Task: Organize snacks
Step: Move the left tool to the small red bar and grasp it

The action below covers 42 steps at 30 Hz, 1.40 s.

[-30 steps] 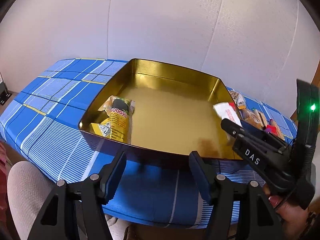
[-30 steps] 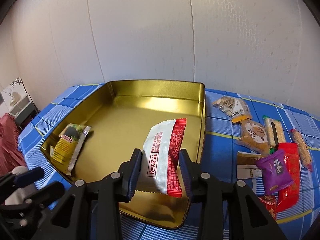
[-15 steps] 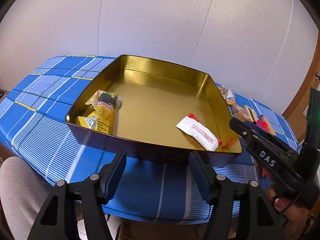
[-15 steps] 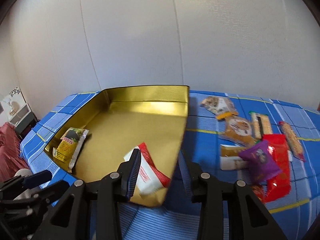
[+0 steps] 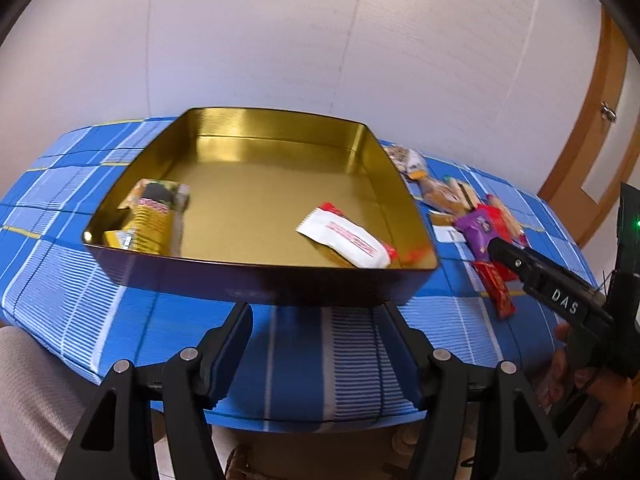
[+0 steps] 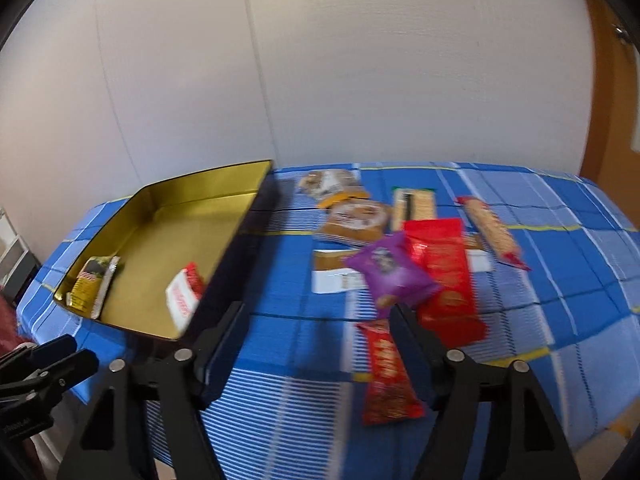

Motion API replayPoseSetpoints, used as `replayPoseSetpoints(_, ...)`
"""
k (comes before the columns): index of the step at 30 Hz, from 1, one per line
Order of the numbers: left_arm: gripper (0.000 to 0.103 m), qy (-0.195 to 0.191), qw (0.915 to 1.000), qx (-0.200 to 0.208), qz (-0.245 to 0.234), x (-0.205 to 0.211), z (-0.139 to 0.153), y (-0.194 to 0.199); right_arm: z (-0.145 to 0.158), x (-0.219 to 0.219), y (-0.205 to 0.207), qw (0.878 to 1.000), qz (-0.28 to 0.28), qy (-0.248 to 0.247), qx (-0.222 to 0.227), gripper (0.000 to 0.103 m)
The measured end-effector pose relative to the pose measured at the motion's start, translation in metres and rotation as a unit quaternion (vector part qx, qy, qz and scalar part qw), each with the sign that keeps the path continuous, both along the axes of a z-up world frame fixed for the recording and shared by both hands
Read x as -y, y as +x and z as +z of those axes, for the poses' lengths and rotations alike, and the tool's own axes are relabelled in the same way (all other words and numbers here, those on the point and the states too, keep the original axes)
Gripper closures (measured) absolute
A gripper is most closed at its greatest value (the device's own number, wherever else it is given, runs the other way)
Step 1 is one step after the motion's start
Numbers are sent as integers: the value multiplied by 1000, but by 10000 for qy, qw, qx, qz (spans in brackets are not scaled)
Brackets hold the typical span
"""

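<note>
Both the left gripper point(image 5: 316, 344) and right gripper point(image 6: 320, 344) gape empty. Only the right wrist view shows the small red packet point(image 6: 386, 376) whole; the gold tin point(image 5: 256, 272) holds 2 snacks.

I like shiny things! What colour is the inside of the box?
Shiny gold tin, best seen from the left wrist.

— What sits in the tin point(image 5: 280, 276)?
— Two packets: one point(image 5: 154, 216) against its left wall at the left of the left wrist frame, another point(image 5: 346, 238) in the near right corner, well apart from the first. The tin itself stands on the table point(image 5: 296, 344).
— And to the right of it?
— In the right wrist frame, a cluster of snacks point(image 6: 404, 240) lies on the table right of the tin point(image 6: 248, 236), mid-frame, some overlapping. One bar point(image 6: 386, 372) lies nearest, lower centre; a long stick point(image 6: 492, 232) lies at the cluster's right edge.
</note>
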<state>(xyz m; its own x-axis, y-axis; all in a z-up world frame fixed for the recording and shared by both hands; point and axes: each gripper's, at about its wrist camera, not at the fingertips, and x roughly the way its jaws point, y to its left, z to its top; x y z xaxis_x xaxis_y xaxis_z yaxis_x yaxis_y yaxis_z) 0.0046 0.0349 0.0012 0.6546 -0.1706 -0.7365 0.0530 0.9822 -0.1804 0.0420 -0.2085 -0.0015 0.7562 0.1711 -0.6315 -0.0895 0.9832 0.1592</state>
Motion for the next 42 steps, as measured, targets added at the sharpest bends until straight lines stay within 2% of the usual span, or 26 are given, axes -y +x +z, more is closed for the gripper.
replayPoseSetpoints(3,37,42,9997,-13,-228,11,-1,-1,-1,21,-2,9996,-231,179,-45,19)
replayPoseSetpoints(5,37,94,9992,-5,-379,19,0,-1,-3,37,-2,9984,-462,323,-83,4)
replayPoseSetpoints(6,37,131,9987,-10,-495,25,0,-2,-5,48,-1,9971,-632,406,-134,0)
replayPoseSetpoints(13,37,272,9933,-34,-1126,62,4,1,-15,92,7,9893,-1163,722,-502,0)
replayPoseSetpoints(17,37,182,9898,-127,-1404,91,7,13,-19,110,11,9869,-1473,341,-567,0)
replayPoseSetpoints(19,37,175,9877,-179,-1543,109,7,20,-21,117,10,9858,-1616,-30,-455,0)
replayPoseSetpoints(22,37,128,9844,-322,-1726,134,4,31,-25,126,6,9824,-1813,-260,-374,0)
replayPoseSetpoints(25,37,64,9833,-558,-1730,156,-7,45,-29,140,6,9792,-1981,104,-427,0)
replayPoseSetpoints(27,37,53,9828,-727,-1697,169,-14,56,-28,141,6,9784,-2031,81,-373,0)
replayPoseSetpoints(31,37,5,9819,-848,-1694,188,-25,71,-25,145,0,9769,-2126,122,-196,0)
replayPoseSetpoints(36,37,137,9808,-868,-1740,206,-35,83,-23,155,-5,9699,-2412,320,-113,0)
replayPoseSetpoints(38,42,232,9816,-799,-1718,209,-37,84,-25,158,-5,9687,-2450,391,-121,0)
replayPoseSetpoints(40,54,314,9816,-726,-1740,209,-39,84,-24,158,-5,9691,-2428,408,-131,0)
replayPoseSetpoints(42,59,366,9815,-629,-1773,206,-40,83,-24,156,-5,9705,-2375,389,-115,0)
